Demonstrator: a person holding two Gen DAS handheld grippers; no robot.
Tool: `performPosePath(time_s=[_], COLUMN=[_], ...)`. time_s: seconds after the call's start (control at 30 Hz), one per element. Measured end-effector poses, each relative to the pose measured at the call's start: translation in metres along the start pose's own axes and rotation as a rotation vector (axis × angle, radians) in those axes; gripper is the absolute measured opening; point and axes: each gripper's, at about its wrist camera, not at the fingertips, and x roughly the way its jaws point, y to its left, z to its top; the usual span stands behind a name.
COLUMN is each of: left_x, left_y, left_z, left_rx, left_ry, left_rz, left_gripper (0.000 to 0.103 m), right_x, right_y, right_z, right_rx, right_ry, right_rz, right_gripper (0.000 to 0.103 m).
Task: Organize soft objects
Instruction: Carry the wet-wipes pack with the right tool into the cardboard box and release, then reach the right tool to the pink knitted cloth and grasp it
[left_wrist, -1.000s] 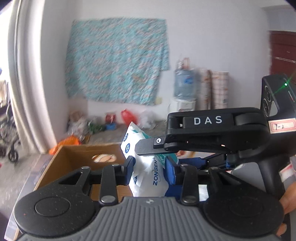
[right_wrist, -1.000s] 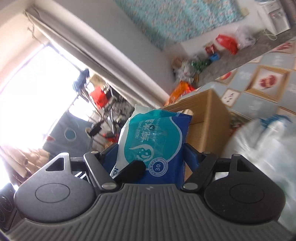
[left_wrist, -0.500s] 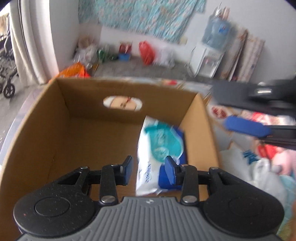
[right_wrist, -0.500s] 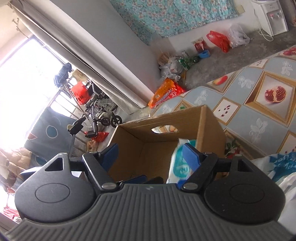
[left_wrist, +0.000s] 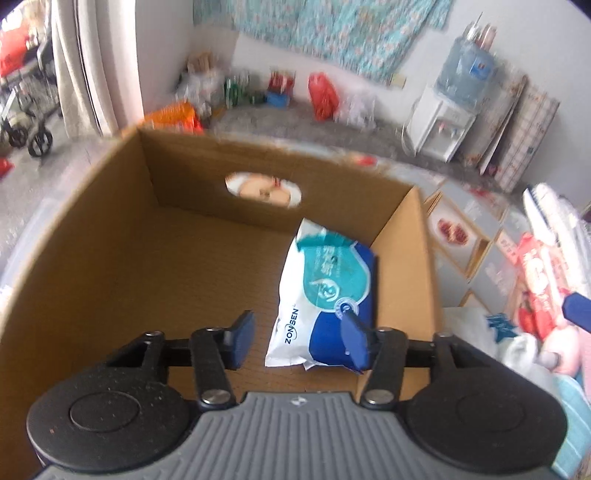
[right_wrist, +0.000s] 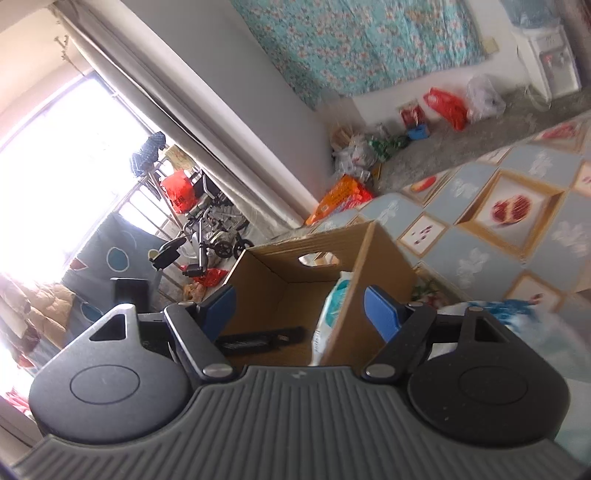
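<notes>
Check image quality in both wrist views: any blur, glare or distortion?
Left wrist: far floor clutter smeared by motion blur, wet wipes pack in the cardboard box readable. Right wrist: window blown out white, fisheye bends the curtain, frame tilted.

Wet-wipes pack (left_wrist: 325, 295), white, teal and blue, "ZONSEN" print, lay flat on floor of open cardboard box (left_wrist: 110, 206), against right wall, right of frame centre
</notes>
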Motion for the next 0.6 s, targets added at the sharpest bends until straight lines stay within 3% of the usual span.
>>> performPosePath(time_s=[0.13,0.27,0.4,0.6], left_x=[-0.052,-0.101,-0.129,-0.137], left_y=[-0.006,-0.020,-0.047,-0.104], left_z=[-0.019,-0.051,-0.089,-0.148], left_rx=[0.056,0.146,0.223,0.335], left_ry=[-0.130,-0.258,-0.295,-0.325], left_rz=[-0.010,-0.025,-0.131,-0.304], left_gripper=[0.064,0.071,0.072,0.071], right_x=[-0.066,-0.139,-0.197,-0.237], right_y=[-0.005,-0.016,-0.037,-0.077], right_z=[-0.010,-0.028,-0.056,-0.116], right_rx=[-0.042,-0.079,-0.059,0.050], right_ry=[-0.051,-0.117,-0.164,-0.212], right_rz=[-0.053,-0.168,-0.267,-0.336], right_gripper=[0.084,0.087,0.088,0.088])
